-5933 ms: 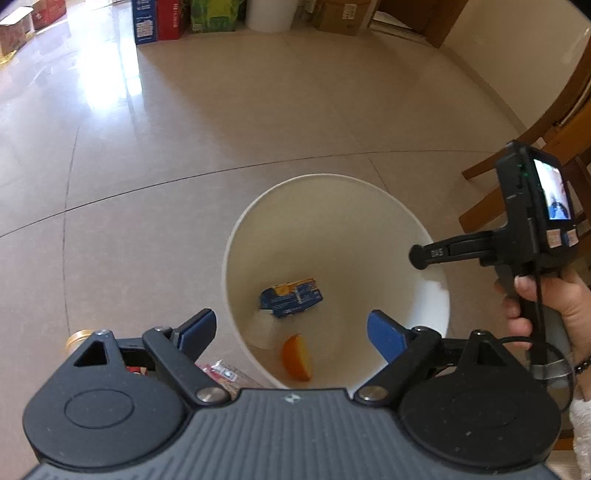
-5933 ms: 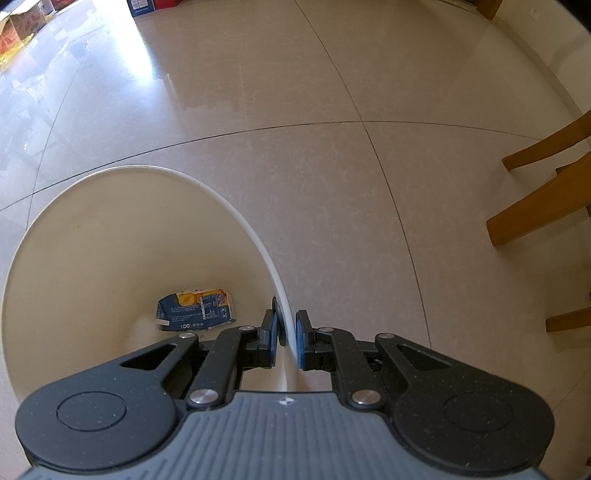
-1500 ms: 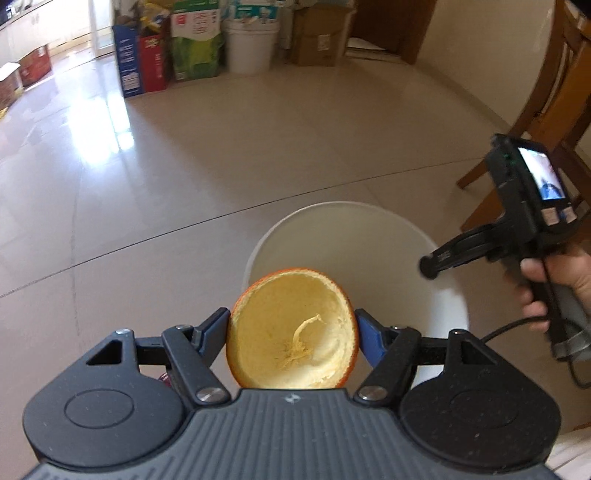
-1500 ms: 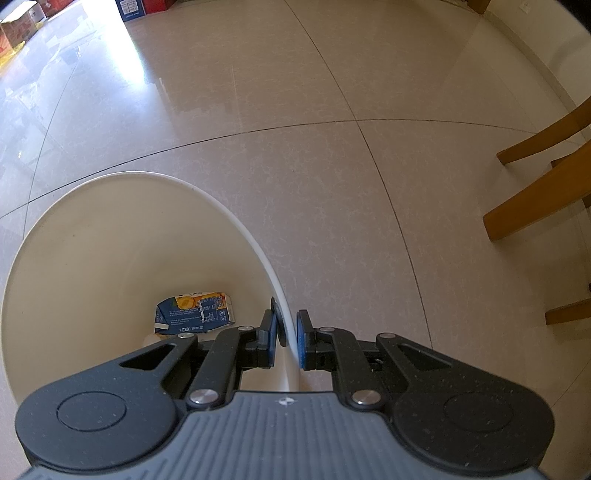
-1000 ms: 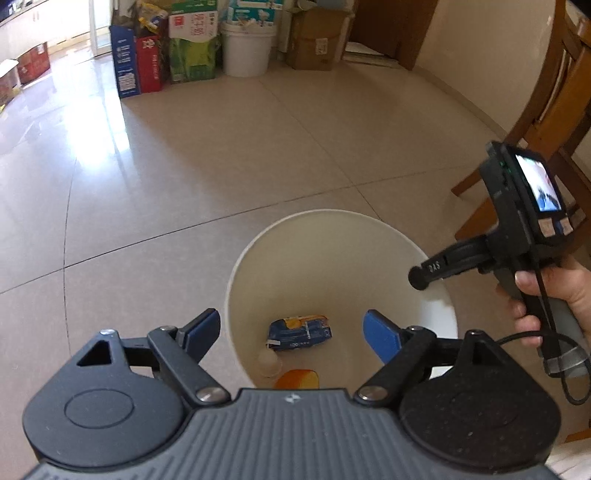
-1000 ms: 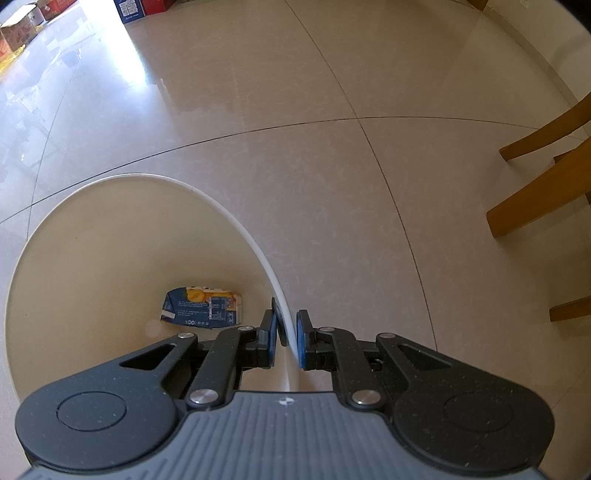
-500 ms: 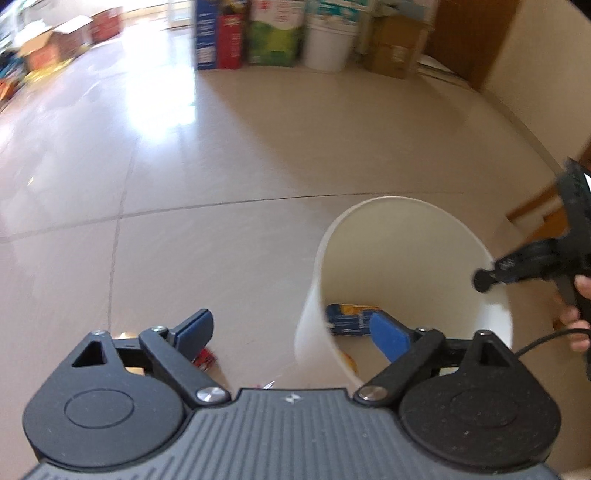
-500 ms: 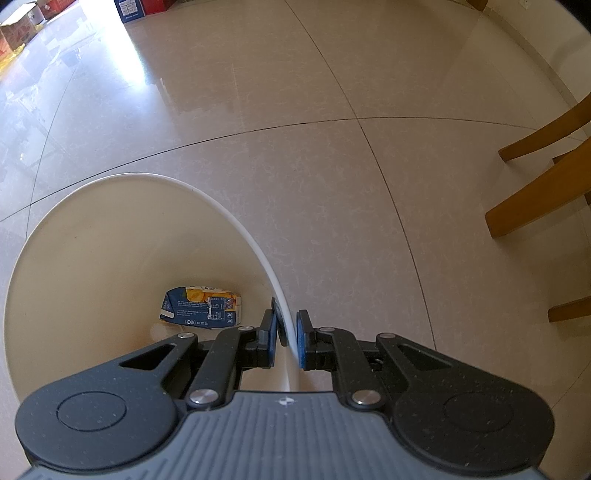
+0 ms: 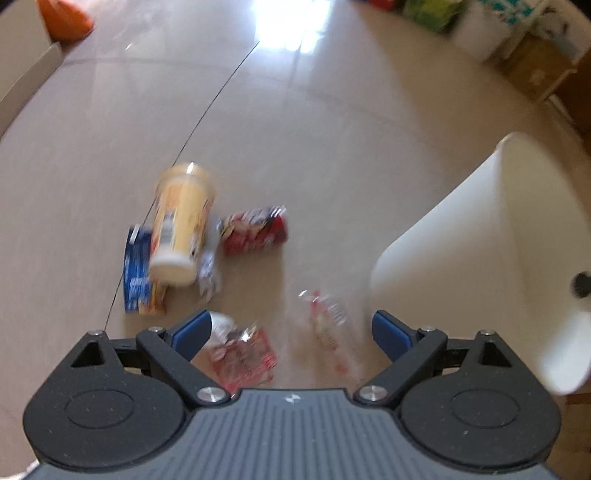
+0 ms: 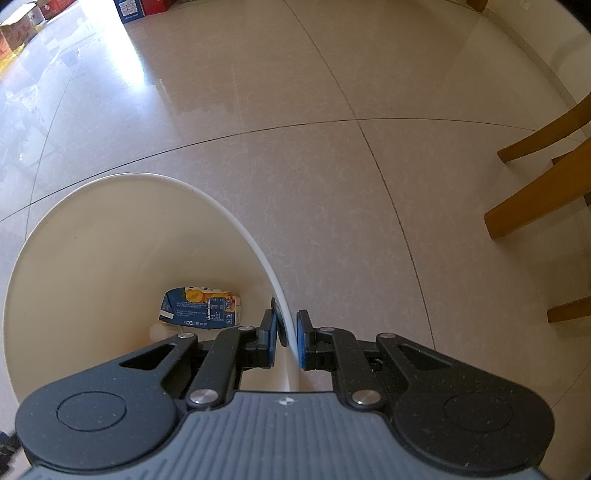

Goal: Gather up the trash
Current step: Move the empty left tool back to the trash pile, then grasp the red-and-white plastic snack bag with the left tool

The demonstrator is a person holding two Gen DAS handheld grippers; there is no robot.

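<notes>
Left wrist view: left hand-held gripper [image 9: 291, 328] spread wide, empty, above floor litter beside the white plastic bin [image 9: 480, 236]; the crinkly red-printed clear plastic wrapper [image 9: 242, 356] between its jaws looks light, soft, slippery, so pinch a bunched middle. Right hand-held gripper [image 10: 286, 341] is pinching the bin rim; inside lies a flattened blue juice carton [image 10: 199, 308].

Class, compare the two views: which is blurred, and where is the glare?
Left wrist view: motion-blurred, the yellow cup and wrappers smeared, glare on the floor at top. Right wrist view: sharp, the carton crisp in the white bin; window glare upper left.
</notes>
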